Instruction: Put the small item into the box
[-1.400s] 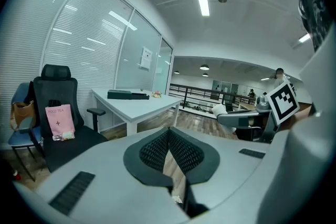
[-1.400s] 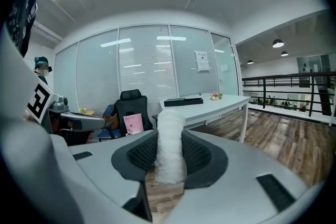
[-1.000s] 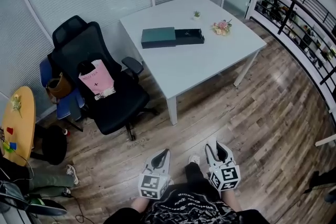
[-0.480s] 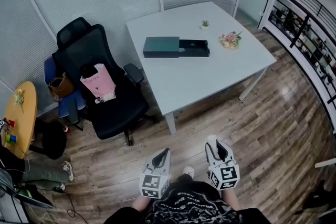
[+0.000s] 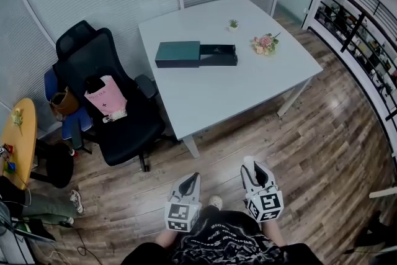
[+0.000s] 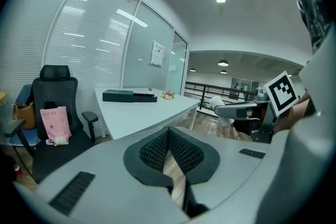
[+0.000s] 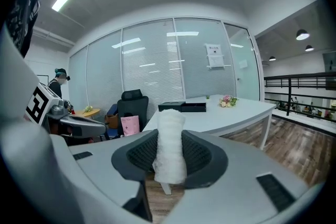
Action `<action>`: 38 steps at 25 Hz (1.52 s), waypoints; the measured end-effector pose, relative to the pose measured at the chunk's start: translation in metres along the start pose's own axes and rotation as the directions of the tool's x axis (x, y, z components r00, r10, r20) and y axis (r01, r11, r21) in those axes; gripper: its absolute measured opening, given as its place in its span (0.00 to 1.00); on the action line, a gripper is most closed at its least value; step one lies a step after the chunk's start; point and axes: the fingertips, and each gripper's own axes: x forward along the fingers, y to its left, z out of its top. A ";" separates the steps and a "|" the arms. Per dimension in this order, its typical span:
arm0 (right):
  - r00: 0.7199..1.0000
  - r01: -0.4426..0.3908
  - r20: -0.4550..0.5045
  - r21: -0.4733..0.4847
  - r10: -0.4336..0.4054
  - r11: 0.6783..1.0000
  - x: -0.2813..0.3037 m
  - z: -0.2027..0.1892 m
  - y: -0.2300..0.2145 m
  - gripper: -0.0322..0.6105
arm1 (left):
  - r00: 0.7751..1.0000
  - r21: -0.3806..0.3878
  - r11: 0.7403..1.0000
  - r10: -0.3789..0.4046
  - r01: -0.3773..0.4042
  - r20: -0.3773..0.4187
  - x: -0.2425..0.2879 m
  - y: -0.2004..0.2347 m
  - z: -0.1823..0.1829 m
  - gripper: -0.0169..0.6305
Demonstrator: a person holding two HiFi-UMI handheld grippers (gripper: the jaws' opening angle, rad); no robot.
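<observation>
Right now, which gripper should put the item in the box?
Right: the right gripper clamps the white roll; the left gripper is shut and empty. The box sits on the table ahead.

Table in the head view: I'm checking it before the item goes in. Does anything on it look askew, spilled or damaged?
Nothing stands out. The dark box lies flat with its tray slid out sideways; the small plant stands upright, the flowers lie near it. No spill shows on the table.
</observation>
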 end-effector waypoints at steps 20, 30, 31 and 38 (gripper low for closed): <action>0.994 0.105 -0.026 0.042 -0.104 0.994 0.105 0.044 -0.075 0.27 | 0.990 0.028 0.990 -0.137 0.138 -0.029 0.157 0.046 0.064 0.05; 0.991 0.120 -0.064 0.044 -0.117 0.992 0.198 0.071 -0.082 0.27 | 0.979 0.048 0.978 -0.202 0.203 -0.035 0.240 0.109 0.108 0.05; 0.991 0.122 -0.063 0.041 -0.120 0.992 0.207 0.075 -0.083 0.27 | 0.978 0.048 0.977 -0.207 0.209 -0.036 0.248 0.115 0.111 0.05; 0.993 0.083 -0.090 0.063 -0.077 0.995 0.258 0.084 -0.073 0.27 | 0.970 0.058 0.969 -0.239 0.241 -0.043 0.279 0.148 0.121 0.05</action>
